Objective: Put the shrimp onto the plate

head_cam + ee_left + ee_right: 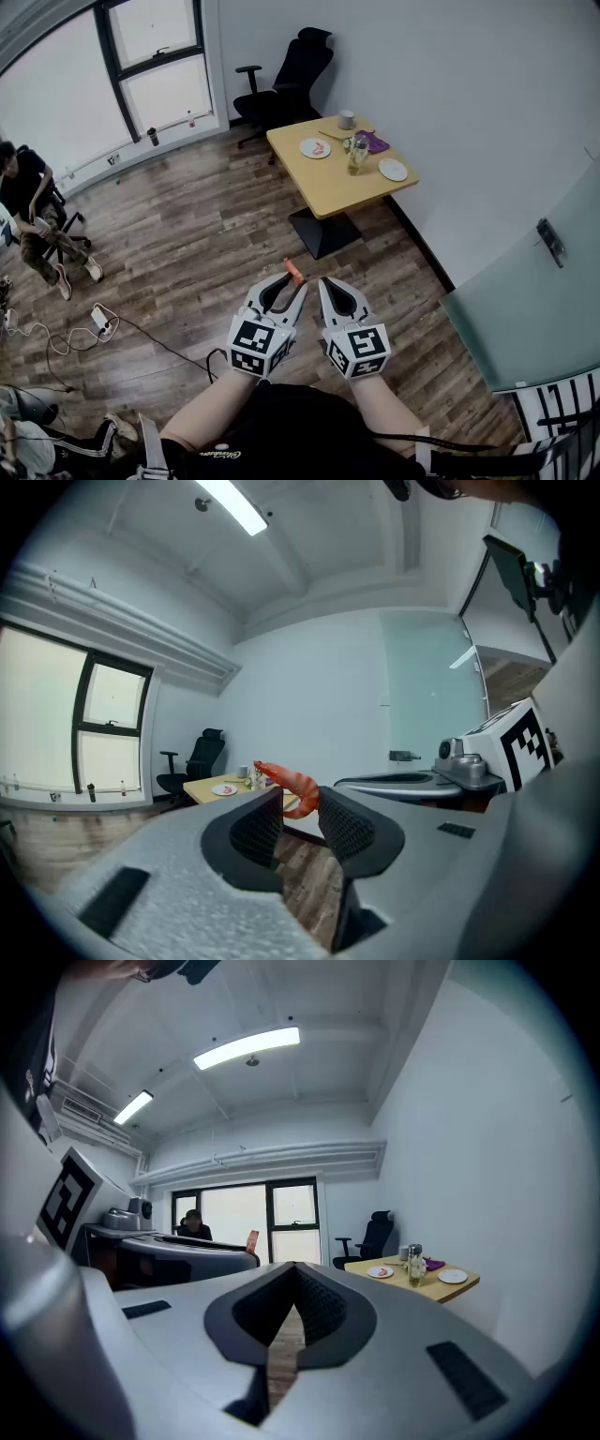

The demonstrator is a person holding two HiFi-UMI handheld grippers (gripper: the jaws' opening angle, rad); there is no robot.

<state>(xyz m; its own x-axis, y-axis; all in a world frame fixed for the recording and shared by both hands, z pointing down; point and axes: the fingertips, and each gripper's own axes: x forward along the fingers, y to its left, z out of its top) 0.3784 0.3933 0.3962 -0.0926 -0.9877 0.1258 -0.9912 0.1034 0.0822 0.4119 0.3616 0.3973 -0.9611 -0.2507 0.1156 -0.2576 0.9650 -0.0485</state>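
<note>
An orange shrimp (pixel 294 271) sticks out from the tips of my left gripper (pixel 298 282), which is shut on it; in the left gripper view the shrimp (pixel 292 787) curls up between the ribbed pads. My right gripper (pixel 323 284) is held beside it, shut and empty, its tips meeting (pixel 295 1279). Both hang over the wooden floor, well short of the table (pixel 333 192). On that table are a white plate with something pink-orange on it (pixel 315 148) and an empty white plate (pixel 393 170).
A glass jar (pixel 356 153), a purple cloth (pixel 376 142) and a grey cup (pixel 346 119) share the table. A black office chair (pixel 291 80) stands behind it. A person (pixel 33 216) sits at the far left; cables (pixel 94 323) lie on the floor. A glass partition (pixel 534 281) is on the right.
</note>
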